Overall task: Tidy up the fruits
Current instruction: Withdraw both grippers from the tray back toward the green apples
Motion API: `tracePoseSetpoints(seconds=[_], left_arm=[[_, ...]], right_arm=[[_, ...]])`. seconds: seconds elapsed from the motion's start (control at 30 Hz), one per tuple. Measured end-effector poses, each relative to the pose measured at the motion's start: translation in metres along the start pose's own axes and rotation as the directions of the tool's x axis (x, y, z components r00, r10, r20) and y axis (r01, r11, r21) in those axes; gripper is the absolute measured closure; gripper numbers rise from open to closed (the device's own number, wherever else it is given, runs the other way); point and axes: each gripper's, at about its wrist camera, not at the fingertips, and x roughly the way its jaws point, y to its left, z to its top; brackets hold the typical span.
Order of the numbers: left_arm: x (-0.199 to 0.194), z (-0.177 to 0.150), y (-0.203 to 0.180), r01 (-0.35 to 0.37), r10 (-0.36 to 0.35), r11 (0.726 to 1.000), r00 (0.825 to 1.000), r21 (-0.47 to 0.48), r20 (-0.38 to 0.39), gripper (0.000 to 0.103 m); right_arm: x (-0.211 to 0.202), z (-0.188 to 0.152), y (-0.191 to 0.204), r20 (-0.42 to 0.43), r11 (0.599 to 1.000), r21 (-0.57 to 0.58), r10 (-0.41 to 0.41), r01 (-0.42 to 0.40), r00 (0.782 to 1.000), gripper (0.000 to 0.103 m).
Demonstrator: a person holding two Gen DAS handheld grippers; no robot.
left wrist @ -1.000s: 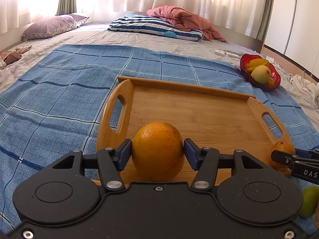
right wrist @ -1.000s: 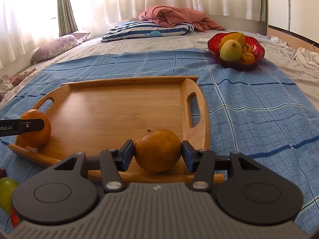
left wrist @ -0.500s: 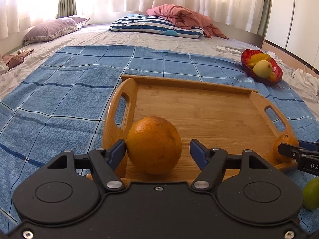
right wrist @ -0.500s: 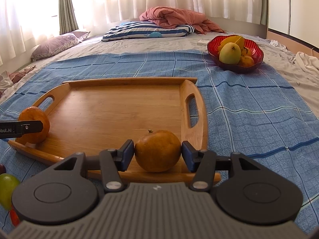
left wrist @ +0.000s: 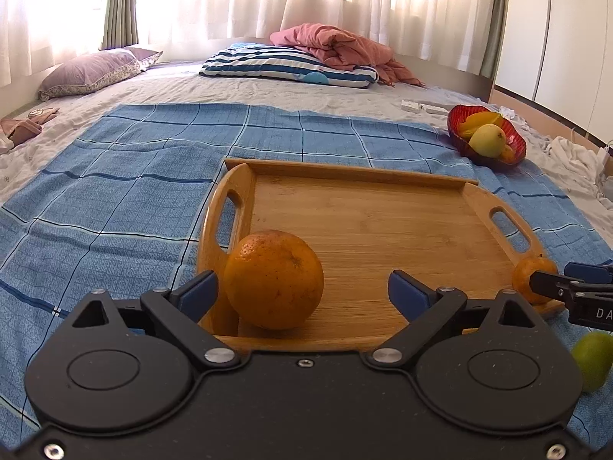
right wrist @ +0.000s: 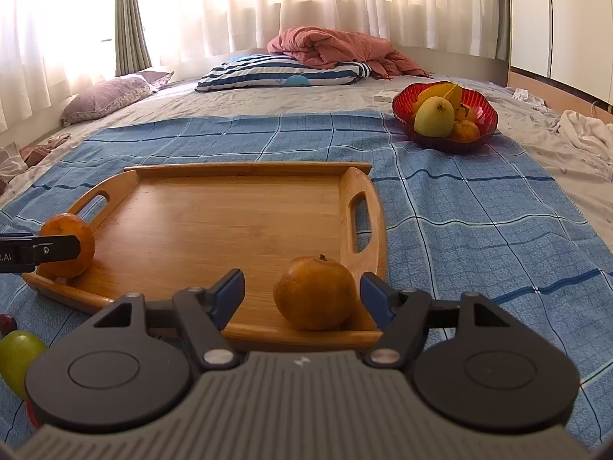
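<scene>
On the wooden tray point(left wrist: 383, 222), both hand-held grippers just opened wide, left point(left wrist: 302, 291) releasing orange point(left wrist: 274, 280), right point(right wrist: 302, 293) releasing tangerine point(right wrist: 315, 293).

Bright daylight floods through the sheer curtains point(left wrist: 306, 0), blown out to glare. Both views are sharp. Fisheye bending curves the edges.

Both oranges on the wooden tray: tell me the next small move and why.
Probably draw both grippers straight back. The left gripper and right gripper have just been opening their jaws, and each orange now rests on the wooden tray with the pads off it. Backing away avoids nudging the fruit before fetching the green fruit.
</scene>
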Motion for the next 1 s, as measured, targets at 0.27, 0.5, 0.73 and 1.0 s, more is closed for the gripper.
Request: tracePoseSetpoints(seconds=[0.27, 0.5, 0.73, 1.0], left_arm=[[-0.026, -0.013, -0.005, 0.064, -0.064, 0.998, 0.997, 0.0, 0.044, 0.003], [-0.047, -0.033, -0.014, 0.086, -0.087, 0.996, 0.994, 0.019, 0.067, 0.001], [-0.064, -0.053, -0.022, 0.094, -0.097, 0.995, 0.992, 0.041, 0.079, 0.0], [-0.076, -0.074, -0.024, 0.081, -0.085, 0.995, 0.994, 0.052, 0.072, 0.0]], right_arm=[[-0.023, -0.006, 0.005, 0.048, 1.0, -0.003, -0.021, 0.021, 0.999, 0.014], [-0.042, -0.016, 0.014, 0.095, 0.999, -0.019, -0.034, 0.036, 0.995, 0.011], [-0.06, -0.03, 0.023, 0.136, 0.999, -0.03, -0.04, 0.045, 0.99, 0.004], [-0.07, -0.049, 0.026, 0.135, 0.998, -0.026, -0.051, 0.055, 0.989, 0.001]])
